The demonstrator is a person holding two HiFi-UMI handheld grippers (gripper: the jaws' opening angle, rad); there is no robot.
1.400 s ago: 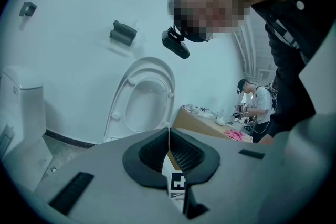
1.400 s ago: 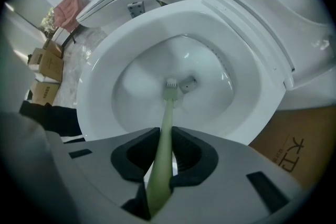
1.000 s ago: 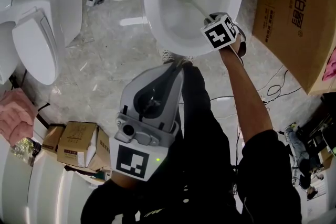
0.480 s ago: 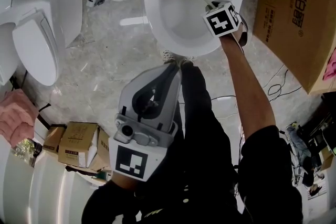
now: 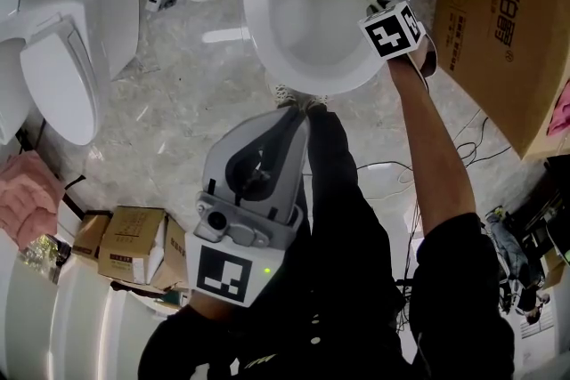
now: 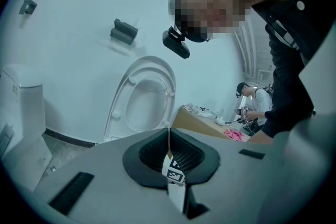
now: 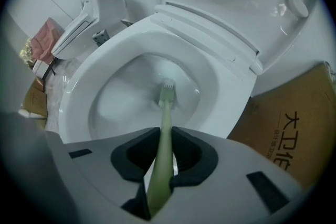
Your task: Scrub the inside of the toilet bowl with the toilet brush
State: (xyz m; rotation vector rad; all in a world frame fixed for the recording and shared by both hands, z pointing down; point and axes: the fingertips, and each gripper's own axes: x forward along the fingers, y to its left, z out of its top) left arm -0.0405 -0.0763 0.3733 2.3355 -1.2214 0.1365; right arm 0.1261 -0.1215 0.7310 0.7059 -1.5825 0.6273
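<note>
- The right gripper (image 7: 164,155) pinches the brush (image 7: 166,118) by its handle, which runs straight out along the jaws, forward and down.
- The brush head (image 7: 167,93) sits low in the bowl (image 7: 84,81), at the bottom near the back wall. Whether the bristles press on the porcelain, I cannot tell.
- In the head view the right gripper hangs over the bowl's right rim. The handle slants from there up and left to the head, so the front and left walls lie farthest from the bristles. Reaching them likely means swinging the head across while pivoting at the rim.
- The left gripper (image 6: 169,152) has its jaws pressed together on nothing. It is held by the person's body, well apart from the bowl, so the right one is nearer.
</note>
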